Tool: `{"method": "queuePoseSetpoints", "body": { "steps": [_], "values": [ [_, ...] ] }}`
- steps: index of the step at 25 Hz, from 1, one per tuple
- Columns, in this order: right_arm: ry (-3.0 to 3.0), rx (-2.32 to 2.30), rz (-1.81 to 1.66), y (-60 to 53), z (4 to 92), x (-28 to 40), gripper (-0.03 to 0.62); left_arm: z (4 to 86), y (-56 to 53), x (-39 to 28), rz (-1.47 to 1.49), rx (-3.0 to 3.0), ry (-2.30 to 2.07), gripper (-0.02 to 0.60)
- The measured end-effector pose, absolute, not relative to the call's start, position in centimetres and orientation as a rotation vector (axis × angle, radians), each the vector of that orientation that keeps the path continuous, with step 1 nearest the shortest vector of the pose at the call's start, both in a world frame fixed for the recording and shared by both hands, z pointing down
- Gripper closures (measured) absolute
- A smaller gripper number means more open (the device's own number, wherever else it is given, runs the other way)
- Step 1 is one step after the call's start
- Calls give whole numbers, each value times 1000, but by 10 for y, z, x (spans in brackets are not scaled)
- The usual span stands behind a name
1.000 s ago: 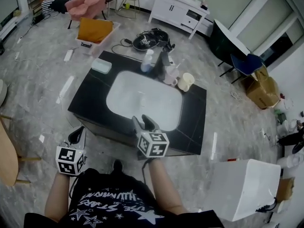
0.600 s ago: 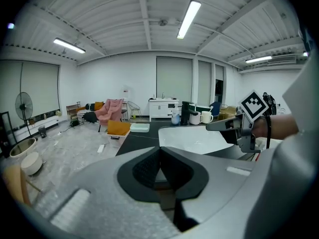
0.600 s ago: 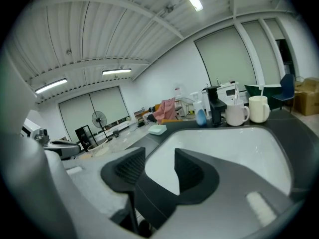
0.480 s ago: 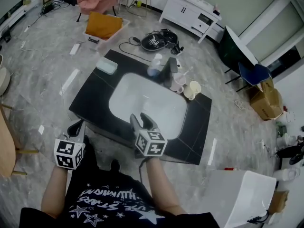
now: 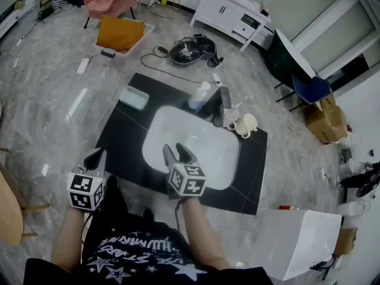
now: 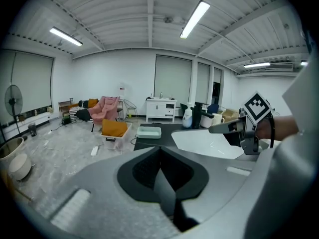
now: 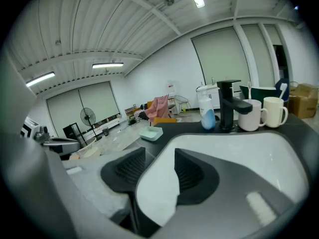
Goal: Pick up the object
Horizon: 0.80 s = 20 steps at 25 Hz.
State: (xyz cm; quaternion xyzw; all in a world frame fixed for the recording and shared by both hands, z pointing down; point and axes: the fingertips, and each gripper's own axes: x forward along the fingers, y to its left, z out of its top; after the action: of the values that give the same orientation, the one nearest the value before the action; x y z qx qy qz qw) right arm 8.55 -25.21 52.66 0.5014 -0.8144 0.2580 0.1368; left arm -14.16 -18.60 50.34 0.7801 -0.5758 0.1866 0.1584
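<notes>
1. Nothing lifted yet; left gripper (image 5: 94, 158) is closed and empty, by the counter's (image 5: 127, 135) near left corner;
2. Right gripper (image 5: 176, 152) is slightly parted and empty, over the sink's (image 5: 208, 159) near side;
3. Likely objects, the bottle (image 5: 200, 97) and cups (image 5: 246, 123), stand at the far rim, well apart; reach and grasp remain.

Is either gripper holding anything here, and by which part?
Nothing is held. The left gripper has its jaws together, empty; the right gripper has them apart above the white sink.
</notes>
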Motion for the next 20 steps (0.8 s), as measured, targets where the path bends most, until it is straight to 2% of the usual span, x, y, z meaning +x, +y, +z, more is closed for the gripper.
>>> {"method": "queuePoseSetpoints", "body": {
  "steps": [11,20],
  "values": [
    [-2227,1583,780,-348,535,8,405,509,-293,-210,555,2318,-1482,572],
    [-2056,1677,829,-398,562,-21,405,531,-352,-226,585,2389,-1308,572]
  ]
}}
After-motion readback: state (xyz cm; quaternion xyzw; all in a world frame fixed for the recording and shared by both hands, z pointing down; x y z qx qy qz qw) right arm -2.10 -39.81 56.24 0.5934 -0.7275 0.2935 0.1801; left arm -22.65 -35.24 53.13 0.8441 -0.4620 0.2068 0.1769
